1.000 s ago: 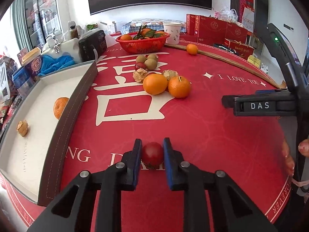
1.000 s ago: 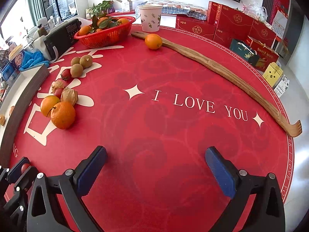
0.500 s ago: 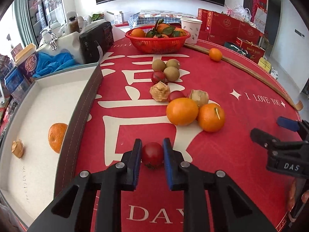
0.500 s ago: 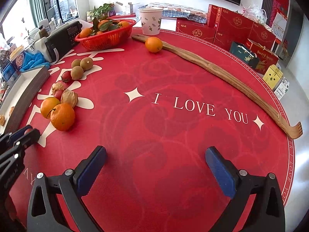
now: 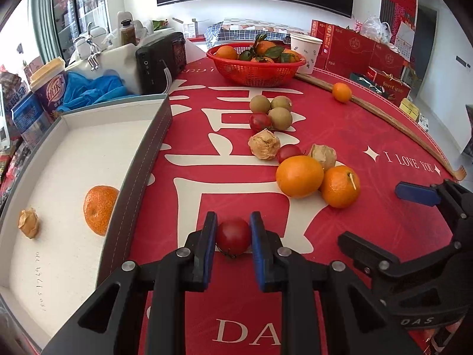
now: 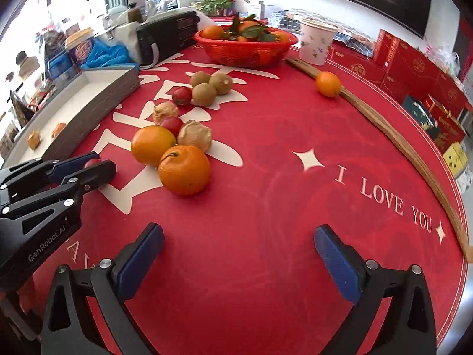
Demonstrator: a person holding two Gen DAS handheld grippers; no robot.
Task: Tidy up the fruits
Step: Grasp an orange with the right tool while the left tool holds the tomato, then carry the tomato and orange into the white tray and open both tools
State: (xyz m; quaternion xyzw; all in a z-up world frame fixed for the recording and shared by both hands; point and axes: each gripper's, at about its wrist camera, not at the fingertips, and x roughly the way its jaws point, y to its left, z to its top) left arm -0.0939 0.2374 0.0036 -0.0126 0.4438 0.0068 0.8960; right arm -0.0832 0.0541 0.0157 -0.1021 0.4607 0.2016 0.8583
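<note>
Both grippers have slid closer to the tray (image 5: 139, 159) since before. Left gripper (image 5: 233, 236) squeezes a small tomato (image 5: 233, 236) — round, smooth, shiny red, so no long side, its stem end facing down. It sits just right of the tray's dark wall. Right gripper (image 6: 236, 254) gapes wide — nothing in it.

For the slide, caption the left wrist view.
Left gripper clamps a small red fruit beside the white tray holding a mandarin.

A tangerine (image 5: 100, 209) lies in the tray (image 5: 139, 177), left of the fruit pile (image 5: 298, 174).
</note>
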